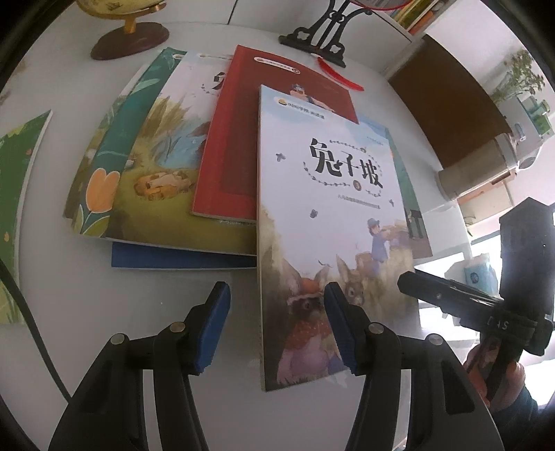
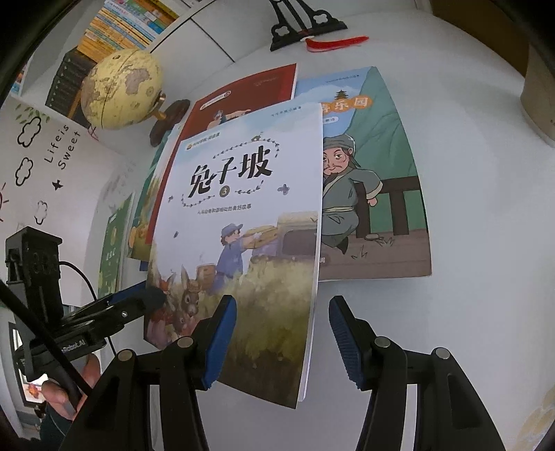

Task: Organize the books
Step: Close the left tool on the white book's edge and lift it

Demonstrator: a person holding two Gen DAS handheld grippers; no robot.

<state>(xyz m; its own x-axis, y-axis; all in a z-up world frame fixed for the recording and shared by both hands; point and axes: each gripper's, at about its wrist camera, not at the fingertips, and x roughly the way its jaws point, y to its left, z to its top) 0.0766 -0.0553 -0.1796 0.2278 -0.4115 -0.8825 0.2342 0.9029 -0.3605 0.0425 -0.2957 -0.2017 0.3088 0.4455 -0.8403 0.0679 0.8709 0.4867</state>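
A rabbit-cover book [image 1: 329,215] [image 2: 249,222] lies on top of a loose spread of books on the white table [image 1: 138,312]. Under it are a red book [image 1: 225,156] [image 2: 242,93], a reed-meadow book [image 1: 163,156], a teal tulip book [image 1: 100,187], a blue book [image 1: 173,260] and a book with a seated man in green [image 2: 374,180]. My left gripper [image 1: 277,329] is open astride the top book's left edge. My right gripper [image 2: 282,340] is open astride its right edge. Neither gripper's pads press on it. Whether a finger touches the cover I cannot tell.
A globe [image 2: 121,90] on a wooden foot stands at the back left. A black ornate stand [image 2: 305,24] with a red tassel [image 2: 336,43] is behind the books. Another green book [image 1: 17,208] lies far left. A full bookshelf [image 2: 121,31] rises beyond the table.
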